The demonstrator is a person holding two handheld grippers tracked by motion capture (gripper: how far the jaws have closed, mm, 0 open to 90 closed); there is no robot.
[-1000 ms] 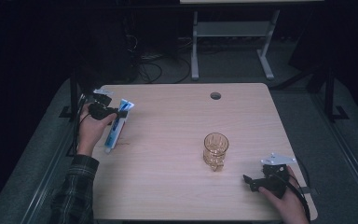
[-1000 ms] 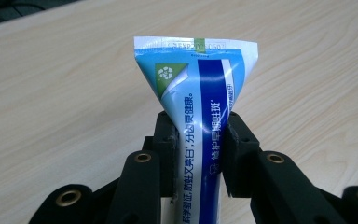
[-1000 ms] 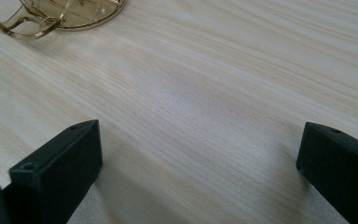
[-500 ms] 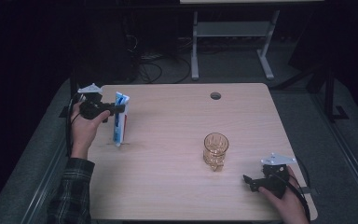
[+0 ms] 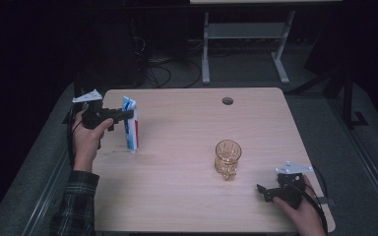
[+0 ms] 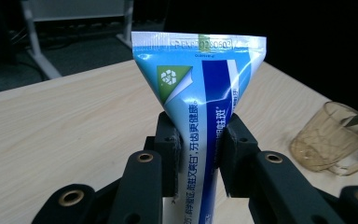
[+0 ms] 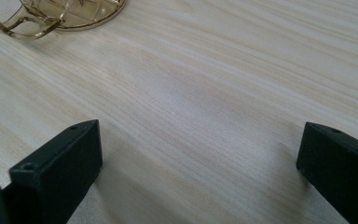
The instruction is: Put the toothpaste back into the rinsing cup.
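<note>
Upright now, the toothpaste tube (image 5: 130,124) stands clamped in the left tongs (image 5: 124,115) near the bench's (image 5: 187,196) left edge; right tongs (image 5: 264,191) gape, amber glass mug (image 5: 227,159) well apart.

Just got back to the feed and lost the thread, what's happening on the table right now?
The left gripper is clamped on a blue toothpaste tube, holding it upright with the crimped end up and its lower end at the table, near the left edge. The right gripper rests open and empty at the near right. An amber glass mug stands between them, untouched.
</note>
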